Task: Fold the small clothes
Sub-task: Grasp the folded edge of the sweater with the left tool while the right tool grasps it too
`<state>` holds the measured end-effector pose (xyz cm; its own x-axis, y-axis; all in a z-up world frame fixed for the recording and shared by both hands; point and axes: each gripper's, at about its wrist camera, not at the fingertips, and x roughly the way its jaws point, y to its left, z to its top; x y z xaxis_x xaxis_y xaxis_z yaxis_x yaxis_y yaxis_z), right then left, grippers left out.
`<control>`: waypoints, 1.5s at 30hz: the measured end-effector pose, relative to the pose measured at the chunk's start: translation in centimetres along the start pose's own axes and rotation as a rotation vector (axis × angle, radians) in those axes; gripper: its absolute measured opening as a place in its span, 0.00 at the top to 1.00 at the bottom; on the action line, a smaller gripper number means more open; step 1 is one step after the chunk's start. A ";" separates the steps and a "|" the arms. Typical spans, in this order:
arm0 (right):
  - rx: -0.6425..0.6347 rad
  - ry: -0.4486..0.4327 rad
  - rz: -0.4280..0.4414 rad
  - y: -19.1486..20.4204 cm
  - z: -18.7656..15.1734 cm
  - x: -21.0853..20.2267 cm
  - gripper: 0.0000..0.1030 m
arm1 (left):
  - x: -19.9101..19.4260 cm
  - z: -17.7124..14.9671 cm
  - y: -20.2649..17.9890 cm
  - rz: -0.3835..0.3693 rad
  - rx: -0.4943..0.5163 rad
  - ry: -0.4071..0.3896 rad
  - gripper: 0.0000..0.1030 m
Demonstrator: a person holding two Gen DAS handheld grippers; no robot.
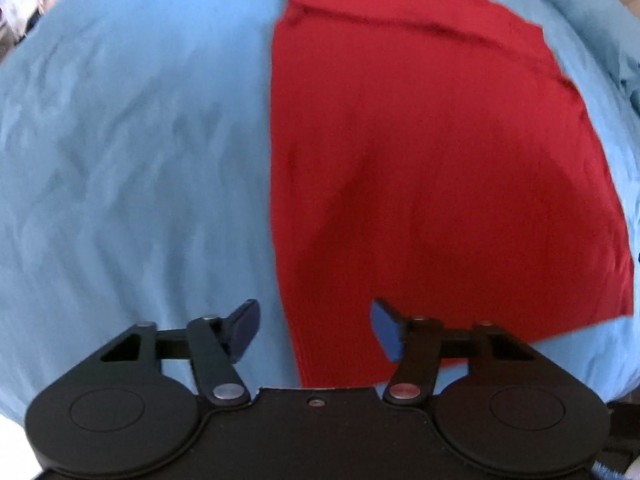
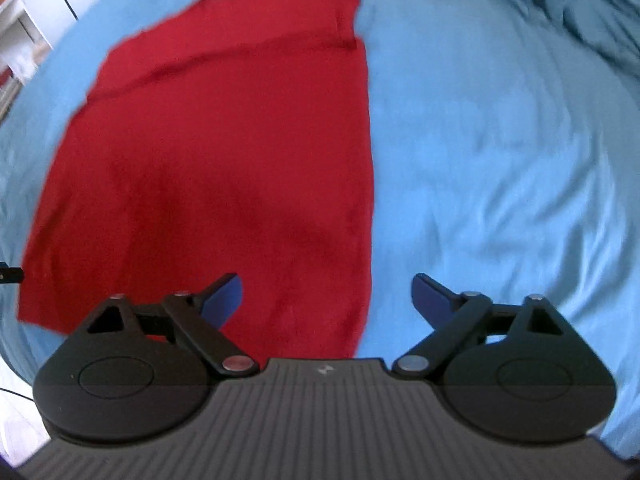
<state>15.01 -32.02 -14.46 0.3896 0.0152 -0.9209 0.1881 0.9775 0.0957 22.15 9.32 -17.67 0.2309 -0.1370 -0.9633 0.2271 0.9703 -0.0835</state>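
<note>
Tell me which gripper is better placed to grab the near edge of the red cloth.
Probably left: the left gripper is open astride the red cloth at its side edge; the right gripper, also open, sits mostly over the blue sheet.

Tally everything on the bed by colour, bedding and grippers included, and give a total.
Red: 1, the flat red knit garment, lying spread on the sheet.
Light blue: 1, the light blue bed sheet under it.
Black with blue pads: 2, the left gripper and the right gripper, both open and holding nothing.
Total: 4
</note>
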 end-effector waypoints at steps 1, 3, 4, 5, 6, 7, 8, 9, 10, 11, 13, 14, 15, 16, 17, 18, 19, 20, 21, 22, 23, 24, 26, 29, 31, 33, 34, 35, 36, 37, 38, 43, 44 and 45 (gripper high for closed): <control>-0.001 0.022 0.001 0.0 -0.7 0.4 0.04 | 0.2 -0.3 -0.2 0.003 0.005 0.007 0.42; 0.007 0.048 0.002 0.1 -1.5 0.9 0.11 | 0.6 -0.8 -0.4 0.006 0.010 0.015 0.44; 0.016 0.063 0.001 0.0 -1.9 1.1 0.12 | 0.7 -0.9 -0.6 0.006 0.010 0.013 0.44; 0.026 0.074 -0.001 0.0 -2.2 1.3 0.14 | 0.7 -1.0 -0.6 0.007 0.010 0.010 0.45; 0.033 0.083 -0.004 -0.1 -2.5 1.3 0.15 | 0.8 -1.0 -0.6 0.006 0.010 0.011 0.45; 0.044 0.096 -0.009 -0.2 -2.8 1.4 0.16 | 0.9 -1.1 -0.6 0.004 0.011 0.013 0.46; 0.052 0.106 -0.011 -0.4 -3.0 1.5 0.19 | 0.9 -1.1 -0.6 0.004 0.013 0.016 0.47; 0.062 0.117 -0.011 -0.6 -3.3 1.7 0.24 | 0.8 -1.1 -0.5 0.001 0.014 0.018 0.48; 0.073 0.130 -0.011 -0.7 -3.6 1.9 0.26 | 0.8 -1.1 -0.5 -0.001 0.015 0.018 0.49; 0.084 0.143 -0.006 -0.8 -3.8 2.1 0.28 | 0.7 -1.1 -0.3 -0.004 0.018 0.019 0.51; 0.107 0.161 0.008 -0.9 -4.2 2.3 0.30 | 0.5 -1.3 0.2 -0.011 0.024 0.022 0.56; 0.113 0.166 0.011 -0.9 -4.4 2.5 0.30 | 0.5 -1.3 0.2 -0.012 0.028 0.024 0.59; 0.115 0.173 0.012 -0.8 -4.5 2.6 0.31 | 0.6 -1.3 0.1 -0.013 0.033 0.025 0.62; 0.118 0.178 0.011 -0.8 -4.6 2.7 0.32 | 0.6 -1.4 0.0 -0.014 0.034 0.025 0.64; 0.122 0.178 0.013 -0.7 -4.7 2.7 0.36 | 0.6 -1.5 -0.2 -0.017 0.036 0.025 0.68; 0.127 0.179 0.016 -0.7 -4.7 2.7 0.41 | 0.7 -1.5 -0.4 -0.020 0.039 0.026 0.72; 0.131 0.181 0.021 -0.7 -4.6 2.7 0.45 | 0.9 -1.2 -0.3 -0.022 0.040 0.026 0.74; 0.130 0.185 0.028 -0.5 -4.6 2.6 0.51 | 0.9 -1.2 -0.4 -0.023 0.041 0.027 0.78; 0.124 0.189 0.033 -0.1 -4.4 2.7 0.55 | 1.1 -1.3 -0.4 -0.021 0.045 0.027 0.79; 0.108 0.192 0.035 0.2 -4.3 2.7 0.57 | 1.1 -1.3 -0.4 -0.017 0.049 0.026 0.79; 0.090 0.194 0.034 0.5 -4.3 2.7 0.59 | 1.1 -1.3 -0.3 -0.016 0.049 0.027 0.81; 0.078 0.196 0.030 0.7 -4.3 2.6 0.60 | 1.3 -1.3 -0.4 -0.016 0.045 0.028 0.87; 0.095 0.201 0.033 0.5 -4.4 2.6 0.67 | 1.2 -1.5 -0.4 -0.020 0.037 0.034 0.92; 0.130 0.211 0.064 -0.1 -4.0 2.3 0.77 | 0.6 -1.0 -0.5 -0.019 0.052 0.033 0.94; 0.129 0.194 0.075 -0.2 -3.6 1.4 0.77 | -0.2 -0.6 -0.5 -0.019 0.062 0.025 0.94; 0.131 0.173 0.087 -0.5 -3.2 0.2 0.78 | -1.3 0.1 -0.2 -0.025 0.045 0.015 0.95; 0.142 0.153 0.095 -0.6 -2.9 -0.7 0.78 | -1.9 0.4 0.0 -0.030 0.032 0.006 0.95; 0.151 0.138 0.102 -0.9 -2.4 -1.4 0.78 | -2.7 0.9 0.1 -0.034 0.019 -0.006 0.95; 0.162 0.121 0.113 -1.1 -1.8 -2.2 0.78 | -3.6 1.5 0.2 -0.037 0.005 -0.021 0.95; 0.173 0.103 0.122 -1.1 -1.4 -3.0 0.78 | -4.4 2.1 0.3 -0.041 -0.009 -0.035 0.95; 0.183 0.085 0.132 -1.1 -0.9 -3.8 0.78 | -5.2 2.8 0.3 -0.047 -0.022 -0.052 0.95; 0.241 -0.036 0.206 -1.1 4.5 -7.7 0.78 | -10.1 7.5 -0.1 -0.067 -0.059 -0.164 0.95; 0.251 -0.069 0.222 -1.1 5.8 -8.6 0.78 | -10.7 8.5 -0.1 -0.071 -0.064 -0.182 0.95; 0.259 -0.095 0.234 -1.0 6.7 -9.1 0.78 | -11.5 9.8 -0.1 -0.076 -0.065 -0.208 0.95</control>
<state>17.36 -34.56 -3.61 0.5285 0.2006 -0.8249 0.3019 0.8637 0.4035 28.78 8.87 -4.11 0.4069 -0.2415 -0.8810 0.1917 0.9655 -0.1762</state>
